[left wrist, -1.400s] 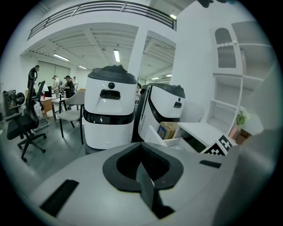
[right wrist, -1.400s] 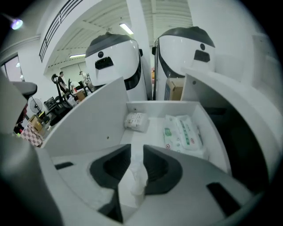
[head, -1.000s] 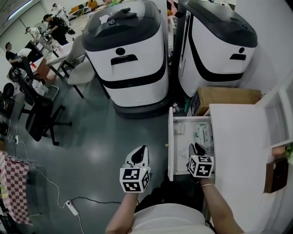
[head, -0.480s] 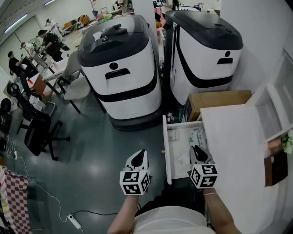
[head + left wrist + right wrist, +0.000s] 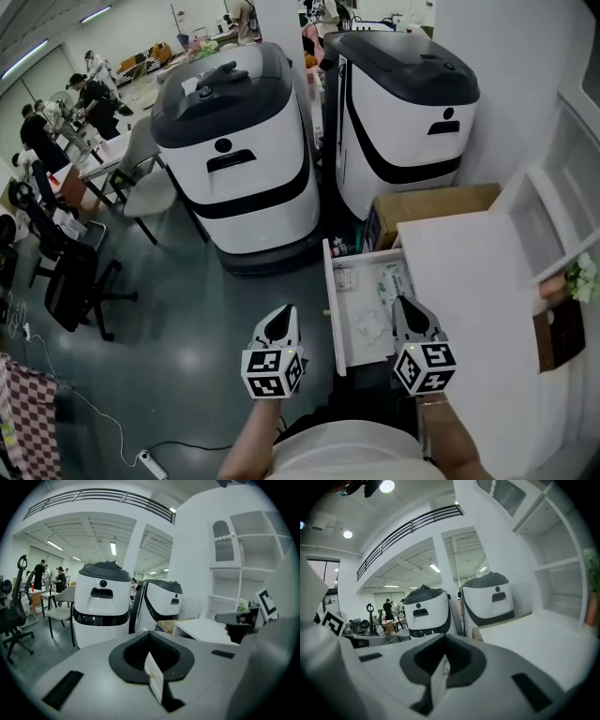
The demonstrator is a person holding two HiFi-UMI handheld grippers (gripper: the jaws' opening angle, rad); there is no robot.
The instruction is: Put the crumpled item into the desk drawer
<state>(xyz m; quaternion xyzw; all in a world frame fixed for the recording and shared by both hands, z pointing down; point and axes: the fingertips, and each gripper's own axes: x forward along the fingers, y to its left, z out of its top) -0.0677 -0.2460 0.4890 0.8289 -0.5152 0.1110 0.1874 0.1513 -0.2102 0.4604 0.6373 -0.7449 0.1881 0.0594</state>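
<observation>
One crumpled item (image 5: 369, 325) is seen inside the single open desk drawer (image 5: 330, 281), just left of the right gripper (image 5: 409, 317), the nearer of two; the left gripper (image 5: 280, 321) is held outside the drawer front. Both pairs of jaws are pressed together, nothing gripped

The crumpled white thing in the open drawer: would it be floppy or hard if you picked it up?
Probably floppy: the crumpled white thing lies in soft, uneven folds in the drawer. Likely light too, since it looks thin like paper or film. A push would probably squash or slide it, not roll it, as it sits flattish.
</observation>
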